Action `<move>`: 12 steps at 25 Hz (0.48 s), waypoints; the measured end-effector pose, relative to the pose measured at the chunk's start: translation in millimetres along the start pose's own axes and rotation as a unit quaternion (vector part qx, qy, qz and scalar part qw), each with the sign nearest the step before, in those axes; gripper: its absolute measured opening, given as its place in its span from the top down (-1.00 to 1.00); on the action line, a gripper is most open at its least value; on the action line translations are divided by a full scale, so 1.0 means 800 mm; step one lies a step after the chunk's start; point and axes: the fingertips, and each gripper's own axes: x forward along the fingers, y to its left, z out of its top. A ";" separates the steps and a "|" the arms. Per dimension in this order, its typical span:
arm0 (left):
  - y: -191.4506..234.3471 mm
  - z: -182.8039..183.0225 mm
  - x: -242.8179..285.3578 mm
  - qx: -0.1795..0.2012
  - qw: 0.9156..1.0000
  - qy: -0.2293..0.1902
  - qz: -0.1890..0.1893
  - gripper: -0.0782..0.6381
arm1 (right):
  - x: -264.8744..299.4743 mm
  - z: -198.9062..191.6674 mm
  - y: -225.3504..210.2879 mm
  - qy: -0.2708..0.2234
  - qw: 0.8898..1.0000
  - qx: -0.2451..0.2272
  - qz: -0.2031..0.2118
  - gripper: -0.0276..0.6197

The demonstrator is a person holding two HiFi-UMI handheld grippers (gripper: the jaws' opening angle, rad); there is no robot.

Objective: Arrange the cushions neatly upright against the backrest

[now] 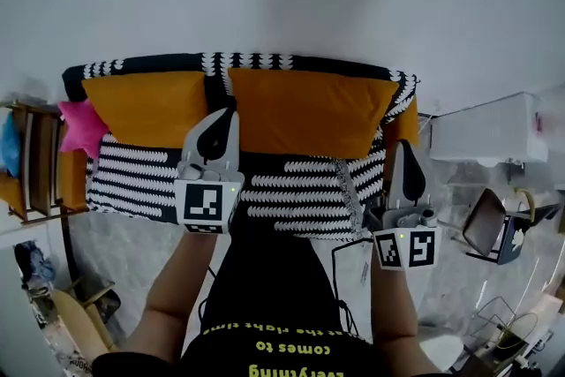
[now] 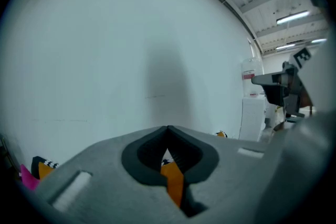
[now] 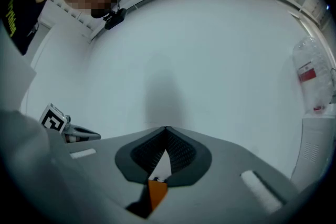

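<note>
Two large orange cushions stand upright against the sofa's backrest (image 1: 256, 62), one at left (image 1: 146, 106) and one at right (image 1: 309, 110). The sofa's cover is black and white. A pink cushion (image 1: 81, 126) lies at the sofa's left end, and a strip of orange (image 1: 406, 124) shows at its right end. My left gripper (image 1: 231, 115) hovers in front of the gap between the two cushions, shut and holding nothing. My right gripper (image 1: 402, 146), also shut and holding nothing, is near the sofa's right corner. Both gripper views face the white wall, the left gripper (image 2: 168, 128) and the right gripper (image 3: 166, 129) with jaws together.
A wooden shelf (image 1: 35, 159) stands left of the sofa. A white cabinet (image 1: 490, 128) and a dark box-like object (image 1: 494, 225) stand at the right. A cable (image 1: 349, 256) runs over the marbled floor in front of the sofa.
</note>
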 end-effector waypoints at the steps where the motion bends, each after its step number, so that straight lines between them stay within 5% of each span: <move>1: 0.001 0.008 -0.005 0.005 1.000 -0.003 0.000 0.79 | -0.002 0.006 0.013 -0.001 1.000 -0.003 0.011 0.88; 12: 0.004 0.050 -0.063 -0.006 1.000 -0.013 -0.002 0.79 | -0.019 0.069 0.052 -0.022 0.999 -0.012 0.029 0.88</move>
